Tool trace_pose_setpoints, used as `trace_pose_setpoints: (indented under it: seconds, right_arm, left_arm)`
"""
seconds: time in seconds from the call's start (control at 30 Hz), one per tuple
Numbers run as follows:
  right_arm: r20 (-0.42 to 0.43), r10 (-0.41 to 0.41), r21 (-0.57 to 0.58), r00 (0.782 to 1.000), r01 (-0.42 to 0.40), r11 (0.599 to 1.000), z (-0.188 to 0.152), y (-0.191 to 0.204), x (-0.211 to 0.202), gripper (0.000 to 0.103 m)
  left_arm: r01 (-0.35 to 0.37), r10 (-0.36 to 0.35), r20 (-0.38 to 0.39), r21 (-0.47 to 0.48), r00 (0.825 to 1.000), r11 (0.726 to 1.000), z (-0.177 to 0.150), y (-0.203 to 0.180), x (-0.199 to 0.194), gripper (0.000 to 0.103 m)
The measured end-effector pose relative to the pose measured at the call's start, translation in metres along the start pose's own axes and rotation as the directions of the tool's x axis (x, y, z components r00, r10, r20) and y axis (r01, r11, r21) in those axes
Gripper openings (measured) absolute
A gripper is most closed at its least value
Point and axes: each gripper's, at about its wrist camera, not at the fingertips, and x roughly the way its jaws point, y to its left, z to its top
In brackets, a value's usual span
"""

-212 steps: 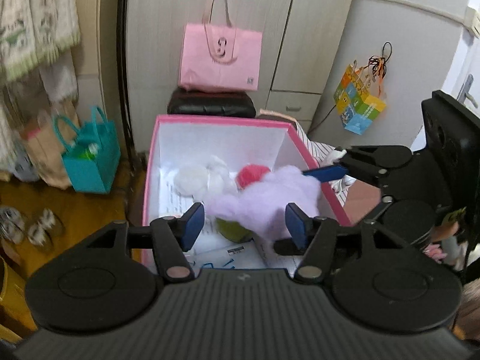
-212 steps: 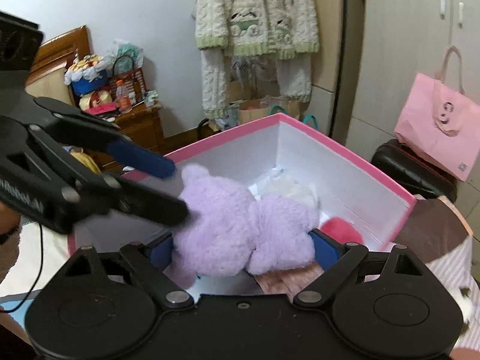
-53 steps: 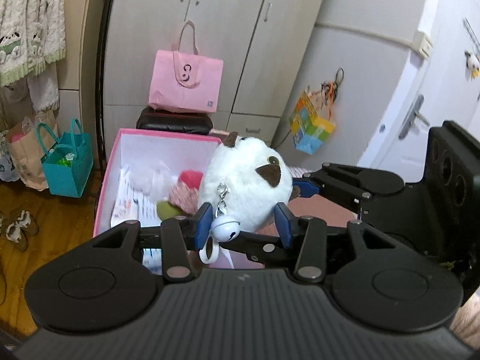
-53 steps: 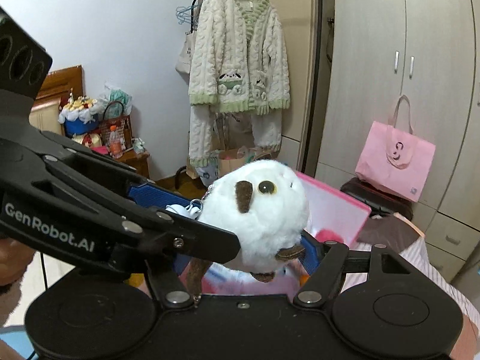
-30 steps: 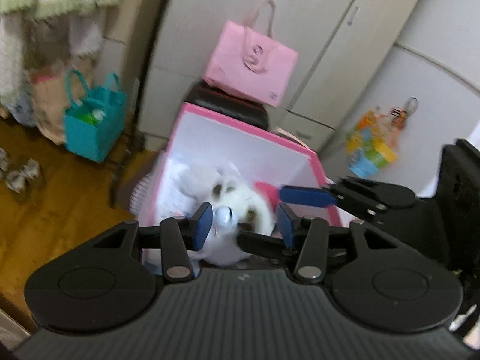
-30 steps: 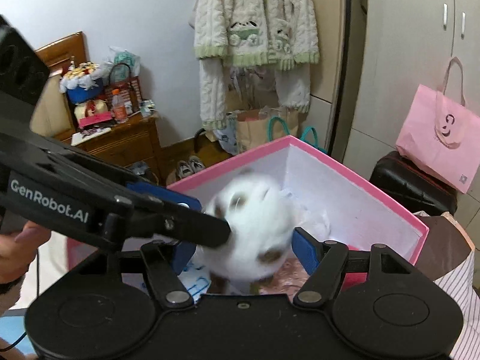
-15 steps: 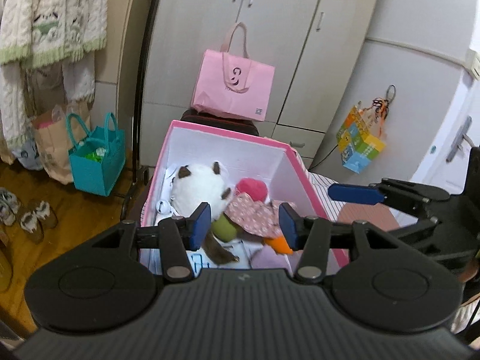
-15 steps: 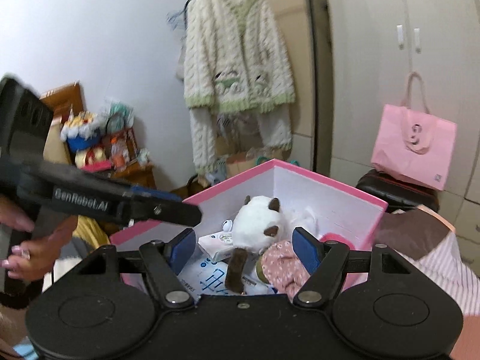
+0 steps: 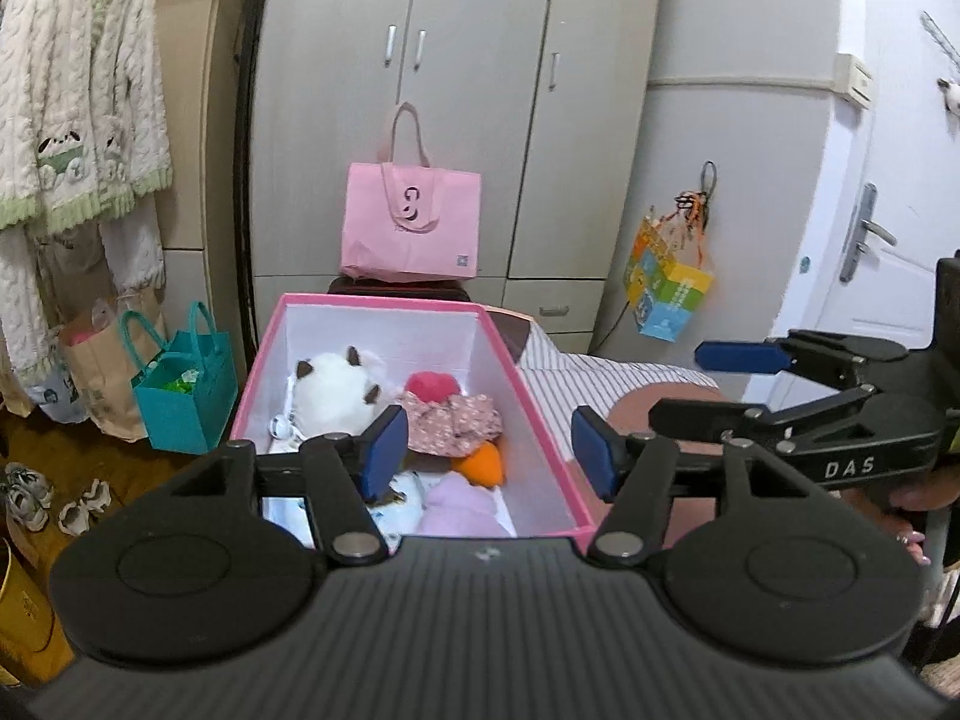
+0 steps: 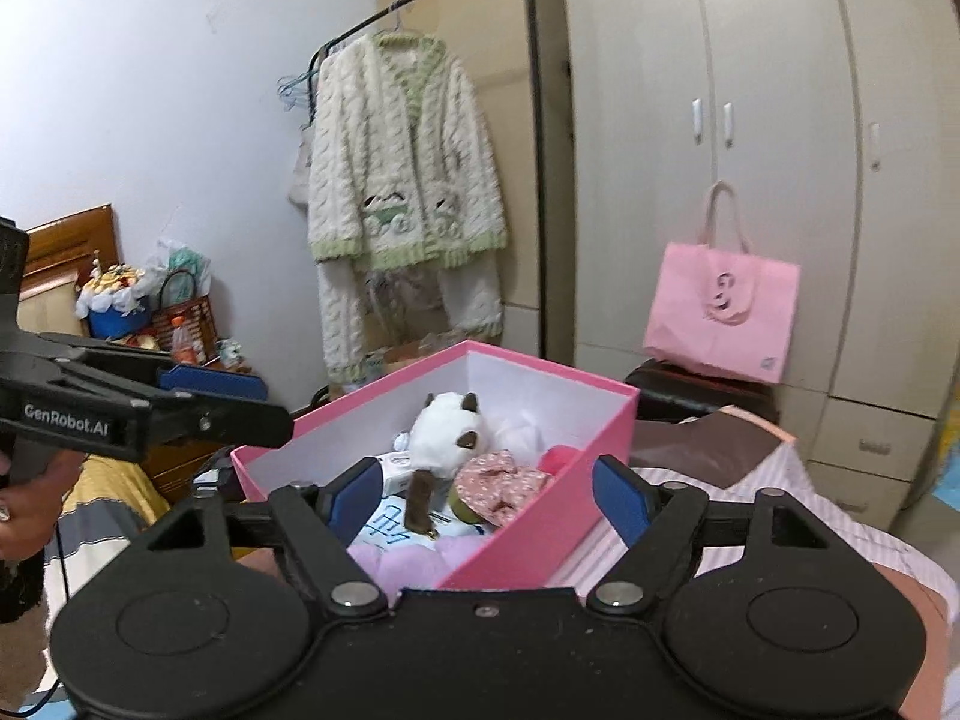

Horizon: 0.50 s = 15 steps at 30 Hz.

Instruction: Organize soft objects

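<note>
A pink box (image 9: 510,360) with white inner walls stands on the bed; it also shows in the right wrist view (image 10: 576,498). Inside lie a white plush with brown ears (image 9: 330,393) (image 10: 441,429), a floral pink soft toy (image 9: 453,417) (image 10: 498,483), a red plush (image 9: 429,385), an orange one (image 9: 480,462) and a purple plush (image 9: 459,507) (image 10: 396,561). My left gripper (image 9: 489,450) is open and empty above the box's near end. My right gripper (image 10: 489,495) is open and empty, back from the box.
A pink tote bag (image 9: 411,222) sits on a black stool behind the box. A teal bag (image 9: 180,390) and shoes (image 9: 24,492) are on the floor at left. A knit cardigan (image 10: 405,180) hangs on a rack. The striped bedding (image 9: 570,360) lies right of the box.
The white plush held between both grippers has been dropped into the box. Both grippers have since drawn back and up, open and empty.
</note>
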Motion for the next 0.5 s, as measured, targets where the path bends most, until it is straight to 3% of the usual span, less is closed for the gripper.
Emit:
trace_pose_setpoints:
  seconds: [0.23, 0.3, 0.4, 0.5]
  right_arm:
    - [0.044, -0.132, 0.072, 0.990, 0.129, 0.989, -0.027, -0.012, -0.037, 0.095]
    - [0.037, -0.166, 0.060, 0.986, 0.163, 0.985, -0.032, -0.013, -0.042, 0.099]
    - [-0.029, -0.201, 0.069, 0.979, 0.202, 0.977, -0.033, -0.019, -0.037, 0.102]
    - [-0.100, -0.234, 0.095, 0.967, 0.244, 0.965, -0.039, -0.030, -0.031, 0.101]
  left_arm:
    - [-0.006, 0.004, 0.031, 0.072, 1.000, 0.997, -0.018, -0.029, -0.007, 0.071]
    - [-0.022, 0.018, 0.054, 0.071, 0.998, 0.997, -0.023, -0.034, -0.008, 0.084]
    - [-0.049, 0.042, 0.092, 0.068, 0.995, 0.997, -0.025, -0.042, -0.005, 0.103]
    - [-0.086, 0.082, 0.073, 0.056, 0.994, 0.995, -0.024, -0.047, 0.003, 0.103]
